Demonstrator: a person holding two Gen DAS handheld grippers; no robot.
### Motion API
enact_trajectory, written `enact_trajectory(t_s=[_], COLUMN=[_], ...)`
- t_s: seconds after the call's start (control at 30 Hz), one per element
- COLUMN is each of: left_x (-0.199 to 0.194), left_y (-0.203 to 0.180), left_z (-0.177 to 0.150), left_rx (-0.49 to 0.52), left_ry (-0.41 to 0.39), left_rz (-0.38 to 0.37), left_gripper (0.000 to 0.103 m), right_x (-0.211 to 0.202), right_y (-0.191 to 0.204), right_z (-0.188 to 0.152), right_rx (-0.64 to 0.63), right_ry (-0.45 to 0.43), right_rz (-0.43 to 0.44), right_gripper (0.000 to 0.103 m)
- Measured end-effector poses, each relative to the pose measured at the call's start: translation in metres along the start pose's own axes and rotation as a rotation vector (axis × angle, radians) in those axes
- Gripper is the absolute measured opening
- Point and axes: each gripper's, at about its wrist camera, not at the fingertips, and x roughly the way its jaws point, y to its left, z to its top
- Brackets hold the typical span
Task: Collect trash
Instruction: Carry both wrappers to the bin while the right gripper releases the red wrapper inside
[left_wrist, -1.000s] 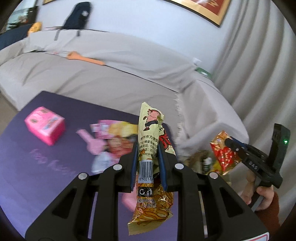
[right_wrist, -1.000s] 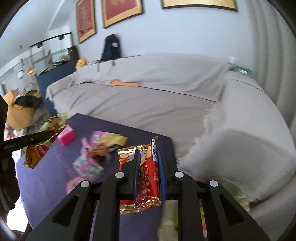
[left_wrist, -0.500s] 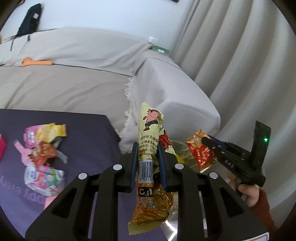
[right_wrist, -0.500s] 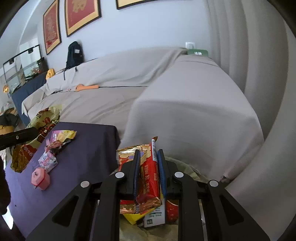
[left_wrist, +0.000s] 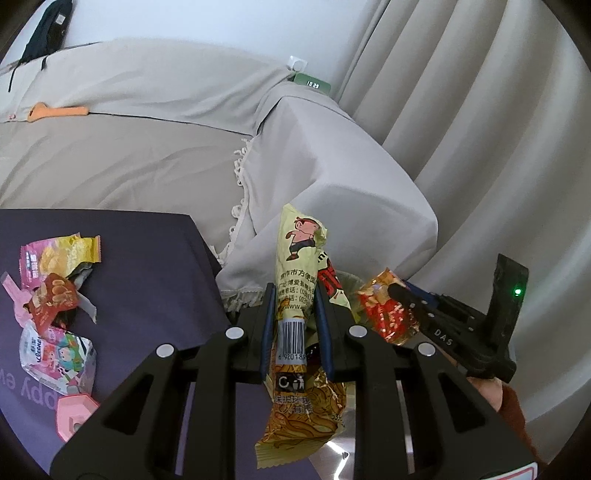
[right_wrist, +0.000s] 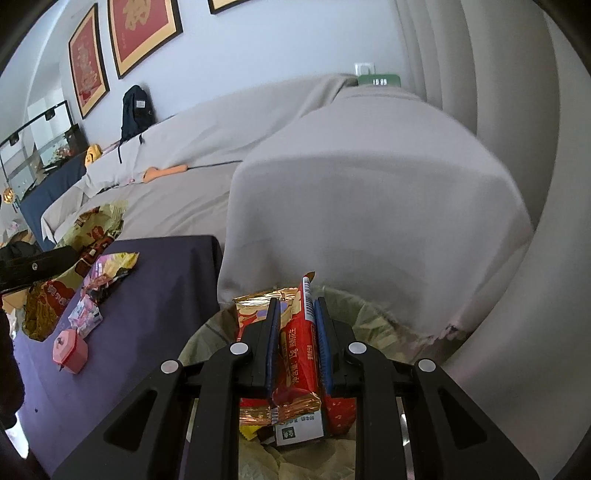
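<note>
Beyond the purple-clothed bench (left_wrist: 147, 295), a grey-draped sofa (left_wrist: 129, 158) spans the frame's upper half, pale curtains (left_wrist: 480, 129) at right. My left gripper (left_wrist: 293, 317) pinches a yellow noodle wrapper (left_wrist: 299, 258); my right gripper (right_wrist: 295, 332) pinches a red snack wrapper (right_wrist: 301, 354) over the lined bin (right_wrist: 373, 314). Loose wrappers (left_wrist: 55, 295) and a pink box (right_wrist: 70, 345) lie on the bench at lower left.

Both pictures are bright with soft daylight and weak shadows. The edges bend round and go black in the corners. The sofa (right_wrist: 369, 184) looks a bit blurry in the right view. The left view is sharp.
</note>
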Motion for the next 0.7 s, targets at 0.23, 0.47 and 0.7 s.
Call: enact_trajectory(t_s=[0.23,0.47,0.7], left_x=[0.014,0.023,0.035], left_y=[0.009,0.016,0.015], left_z=[-0.003,-0.007,-0.011], left_rx=[-0.018,-0.020,-0.033], left_ry=[0.025,0.037,0.055], left_rz=[-0.005,-0.008,-0.038], left_gripper=[0.019,0.019,0.019], right_x=[0.068,0.105,0.065], right_y=[0.016,0.025,0.017], right_z=[-0.027,-0.054,-0.048], right_rx=[-0.033,-0.082,-0.075], right_ry=[0.166,0.312,0.231], right_rz=[0.024,-0.002,0.062], right_gripper=[0.019,0.019,0.052])
